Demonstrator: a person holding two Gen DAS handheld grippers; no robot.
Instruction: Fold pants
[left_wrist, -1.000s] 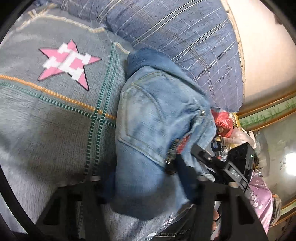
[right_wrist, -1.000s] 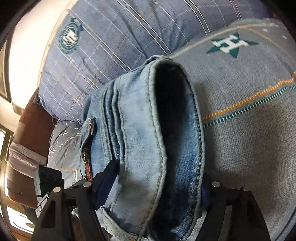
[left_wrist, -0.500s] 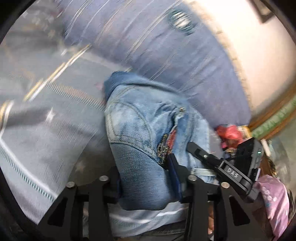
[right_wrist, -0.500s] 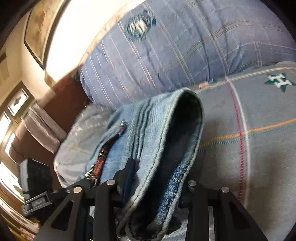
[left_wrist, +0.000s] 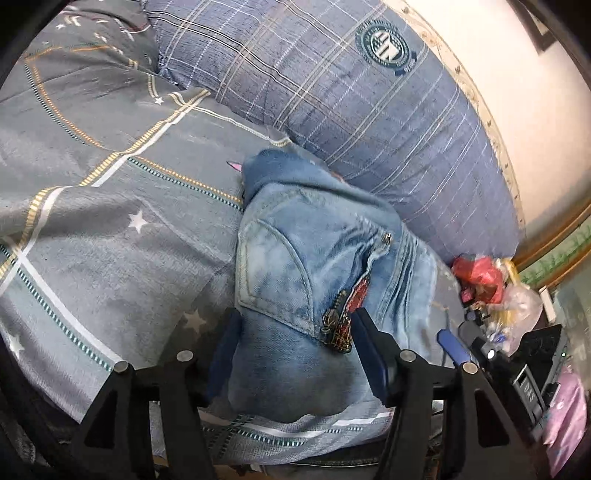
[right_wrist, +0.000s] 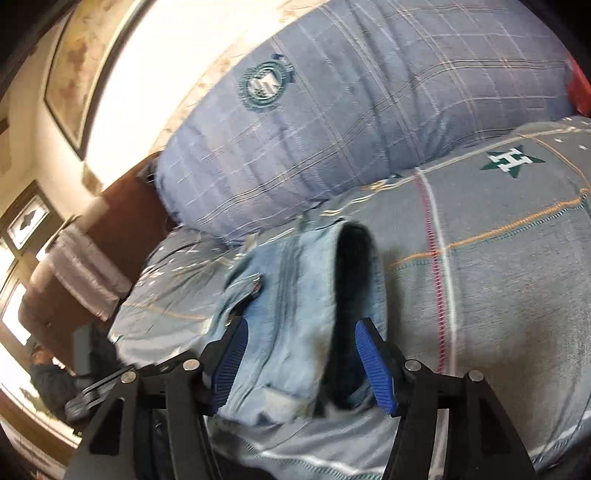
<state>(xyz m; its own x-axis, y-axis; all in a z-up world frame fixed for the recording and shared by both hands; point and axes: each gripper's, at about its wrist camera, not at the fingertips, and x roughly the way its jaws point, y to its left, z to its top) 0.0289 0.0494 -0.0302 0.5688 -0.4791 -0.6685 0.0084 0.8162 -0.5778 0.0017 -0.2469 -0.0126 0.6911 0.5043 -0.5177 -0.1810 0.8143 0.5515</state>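
My left hand-held gripper (left_wrist: 295, 350) sits with its blue-padded fingers spread about as wide as the folded jeans (left_wrist: 314, 280) between them; I cannot tell whether the pads press the denim or only flank it. My right hand-held gripper (right_wrist: 301, 362) is likewise spread on either side of the same bundle (right_wrist: 295, 314), its right pad beside the dark open fold, and there too I cannot tell whether it grips.

The jeans lie as a compact folded stack on the bed, on a grey quilt (left_wrist: 110, 229) with orange and teal stitched lines, white stars and a green star bearing an H (right_wrist: 511, 160). A back pocket and a zip with a red patch face up in the left view. The far end of the jeans touches a big blue checked pillow (left_wrist: 369, 122) with a round crest, which lies along the far edge of the bed against a cream wall (left_wrist: 535, 122).

To the right of the bed in the left view, a red plastic bag (left_wrist: 476, 275) and clear wrappers crowd a cluttered spot. In the right view a framed picture (right_wrist: 81, 70) hangs on the wall and brown wooden furniture (right_wrist: 122, 221) stands at left.
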